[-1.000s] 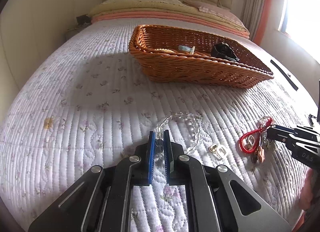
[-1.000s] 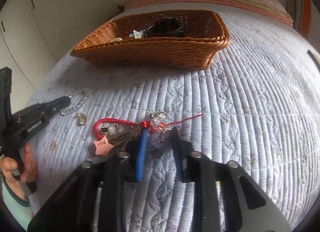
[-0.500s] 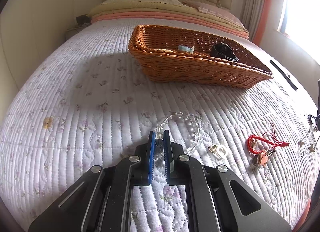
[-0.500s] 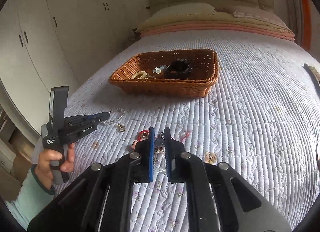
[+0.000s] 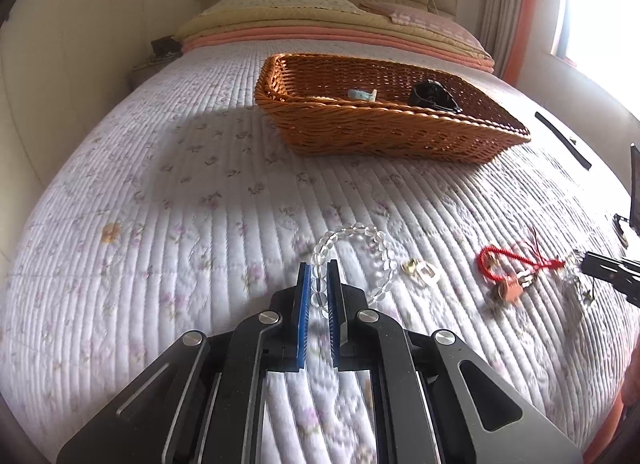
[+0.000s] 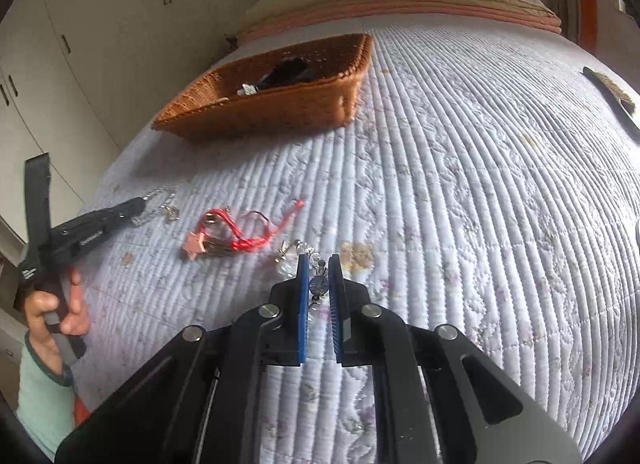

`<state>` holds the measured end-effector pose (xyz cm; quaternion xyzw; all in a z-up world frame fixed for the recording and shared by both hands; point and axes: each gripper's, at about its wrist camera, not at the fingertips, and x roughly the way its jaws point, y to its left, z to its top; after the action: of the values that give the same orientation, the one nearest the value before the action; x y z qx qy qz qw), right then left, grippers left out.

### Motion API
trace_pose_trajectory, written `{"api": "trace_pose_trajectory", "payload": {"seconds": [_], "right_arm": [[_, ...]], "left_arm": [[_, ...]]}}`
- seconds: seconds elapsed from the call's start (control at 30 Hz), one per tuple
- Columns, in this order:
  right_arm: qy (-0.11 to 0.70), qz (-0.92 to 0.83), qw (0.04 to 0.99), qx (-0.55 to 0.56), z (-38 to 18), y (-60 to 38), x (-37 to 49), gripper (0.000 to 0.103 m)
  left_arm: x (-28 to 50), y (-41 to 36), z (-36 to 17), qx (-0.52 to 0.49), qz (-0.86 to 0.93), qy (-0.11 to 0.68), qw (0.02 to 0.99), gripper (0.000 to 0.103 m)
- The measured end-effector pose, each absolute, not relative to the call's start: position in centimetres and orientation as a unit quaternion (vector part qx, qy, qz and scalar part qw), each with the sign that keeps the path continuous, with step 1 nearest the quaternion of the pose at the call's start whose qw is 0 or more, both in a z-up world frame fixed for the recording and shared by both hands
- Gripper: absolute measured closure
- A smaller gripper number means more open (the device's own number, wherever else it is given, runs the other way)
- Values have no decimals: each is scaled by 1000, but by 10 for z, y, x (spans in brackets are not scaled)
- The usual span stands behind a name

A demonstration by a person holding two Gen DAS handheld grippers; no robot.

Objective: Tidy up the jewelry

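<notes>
My left gripper [image 5: 319, 268] is shut on a clear bead bracelet [image 5: 360, 238] that lies on the quilted bed. My right gripper [image 6: 319, 264] is shut on a crystal bead strand [image 6: 316, 284], held just above the quilt. In the left wrist view that strand [image 5: 578, 284] dangles from the right gripper's tips at the far right. A red cord with a pink star charm [image 6: 228, 240] lies between the two grippers, and a small gold and clear charm [image 5: 420, 269] lies beside the bracelet. The brown wicker basket [image 5: 384, 132] stands farther up the bed.
The basket holds a black hair piece [image 5: 432, 94] and a pale blue clip [image 5: 362, 94]. A black strip [image 5: 560, 140] lies on the bed to the right. Folded blankets and pillows [image 5: 320, 24] are at the head, wardrobe doors [image 6: 60, 44] to the left. A hand [image 6: 52, 304] grips the left tool.
My right gripper shut on the crystal strand, pulled it off the red cord bundle and carried it to the right. The left gripper and bracelet stayed put.
</notes>
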<state>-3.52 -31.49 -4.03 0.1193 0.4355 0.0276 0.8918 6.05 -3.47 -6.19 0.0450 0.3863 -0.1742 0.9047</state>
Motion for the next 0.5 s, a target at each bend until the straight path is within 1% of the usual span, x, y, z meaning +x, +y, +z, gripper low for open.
{"api": "trace_pose_trajectory", "payload": {"seconds": [0.17, 0.23, 0.3, 0.33, 0.43, 0.47, 0.5], "right_arm": [[444, 32, 886, 128, -55, -326, -45, 94], [446, 31, 887, 118, -54, -324, -48, 94], [447, 32, 887, 111, -53, -321, -49, 89], [448, 33, 887, 108, -53, -319, -48, 86], [449, 19, 890, 82, -54, -310, -43, 85], [448, 12, 891, 71, -55, -306, -42, 85], [447, 4, 893, 62, -55, -303, -39, 85]], "left_arm": [[47, -36, -65, 64, -164, 398, 900, 94], [44, -37, -62, 71, -153, 389, 906, 82], [44, -37, -60, 73, -147, 387, 907, 65], [46, -38, -61, 73, -149, 392, 905, 65], [51, -42, -67, 83, -151, 406, 898, 65], [52, -44, -67, 87, -151, 405, 897, 67], [52, -45, -67, 90, -152, 406, 897, 71]]}}
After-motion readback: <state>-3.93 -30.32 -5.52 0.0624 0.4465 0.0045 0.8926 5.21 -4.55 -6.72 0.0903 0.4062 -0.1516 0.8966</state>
